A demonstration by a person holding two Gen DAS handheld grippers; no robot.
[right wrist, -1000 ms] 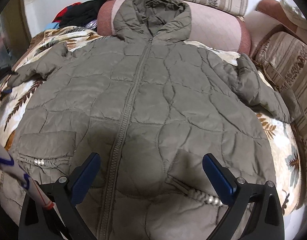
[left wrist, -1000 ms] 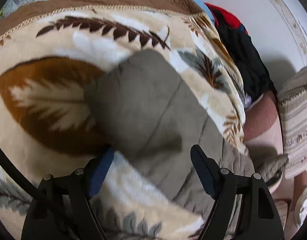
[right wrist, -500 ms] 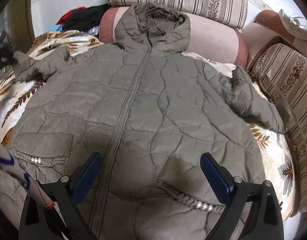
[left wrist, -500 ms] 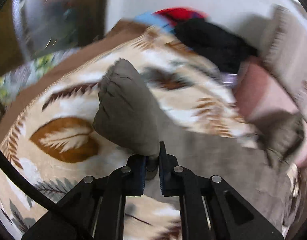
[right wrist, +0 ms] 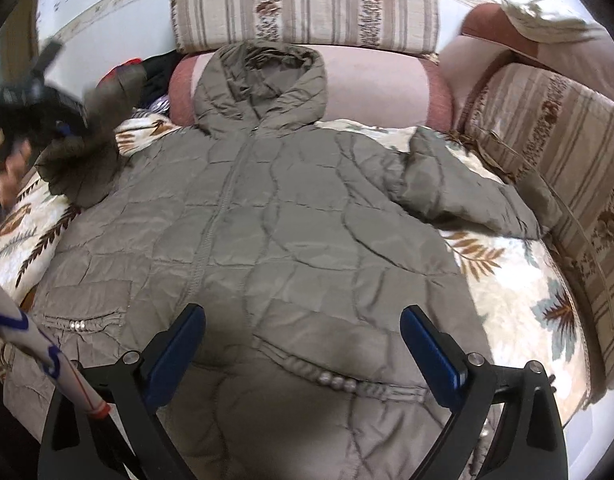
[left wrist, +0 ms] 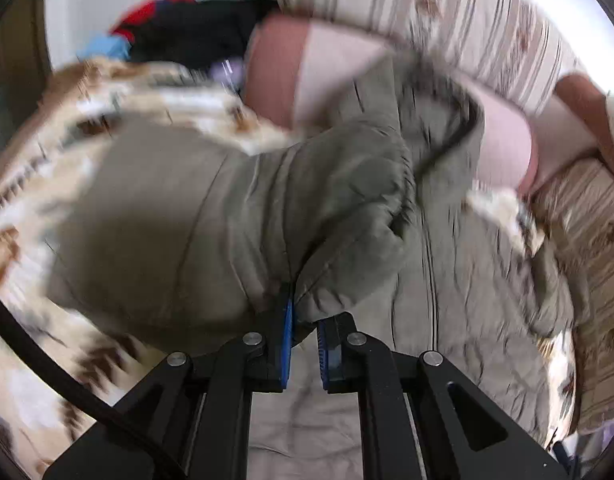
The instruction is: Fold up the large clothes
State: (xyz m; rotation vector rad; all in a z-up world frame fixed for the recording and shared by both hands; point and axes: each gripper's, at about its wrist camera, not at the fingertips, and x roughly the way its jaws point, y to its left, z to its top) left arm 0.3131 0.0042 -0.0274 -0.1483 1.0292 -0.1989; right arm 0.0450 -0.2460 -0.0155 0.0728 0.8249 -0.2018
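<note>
Left gripper point(left wrist: 305, 320): clenched on the cuff end of the jacket's sleeve point(left wrist: 235, 216), which bunches up over the blue pads toward 12 o'clock in the left wrist view; that picture is motion-blurred.
Right gripper point(right wrist: 303, 344): released, jaws spread wide with nothing between them, hovering over the lower front of the jacket at 6 o'clock in its own view.
Hooded quilted jacket point(right wrist: 275, 216): olive-grey, lying front up and zipped on the blanket, hood point(right wrist: 263, 80) at 12 o'clock resting against the pink bolster.
Other sleeve point(right wrist: 463, 188): lying on the blanket at 3 o'clock of the jacket body, bent, its end near the striped cushion on that side.
Leaf-print blanket point(right wrist: 507, 280): cream with brown and teal leaves, under the whole jacket.
Pink bolster point(right wrist: 379, 88): beyond the hood, at 12 o'clock.
Striped cushion point(right wrist: 307, 4): above the bolster, against the wall.
Pile of clothes point(left wrist: 179, 28): red, blue and black, at 11 o'clock in the left wrist view.
</note>
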